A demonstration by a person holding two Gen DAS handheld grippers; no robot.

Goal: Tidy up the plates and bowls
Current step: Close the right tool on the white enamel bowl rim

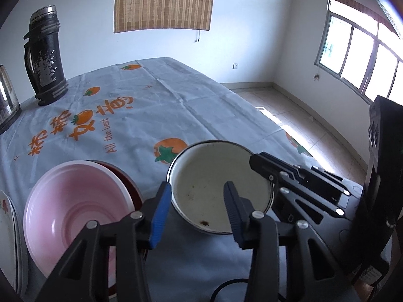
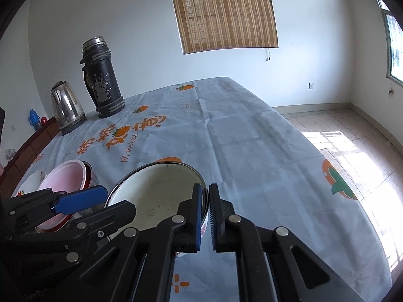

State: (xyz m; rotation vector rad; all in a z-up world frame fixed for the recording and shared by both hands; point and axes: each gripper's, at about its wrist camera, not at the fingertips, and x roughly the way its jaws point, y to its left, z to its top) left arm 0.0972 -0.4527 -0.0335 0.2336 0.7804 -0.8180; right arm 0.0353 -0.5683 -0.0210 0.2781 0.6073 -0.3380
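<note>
A white enamel bowl [image 1: 216,188] with a dark rim and a few brown specks sits near the table's front. My right gripper [image 2: 206,187] is shut on its right rim, one finger inside and one outside; the left wrist view shows that gripper [image 1: 262,163] clamped there. My left gripper [image 1: 196,186] straddles the bowl's near-left rim with a wide gap: the left pad [image 1: 161,211] lies by the outer wall and the right pad [image 1: 233,209] stands inside, clear of the wall. A pink bowl [image 1: 75,206] rests tilted in a red bowl [image 1: 127,180] to the left.
White flowered plates [image 1: 7,216] lie at the far left. A worn black thermos [image 2: 102,80] and a steel kettle [image 2: 66,105] stand at the back left of the blue persimmon-print tablecloth [image 2: 239,138]. The table's right edge drops to a tiled floor [image 2: 352,138].
</note>
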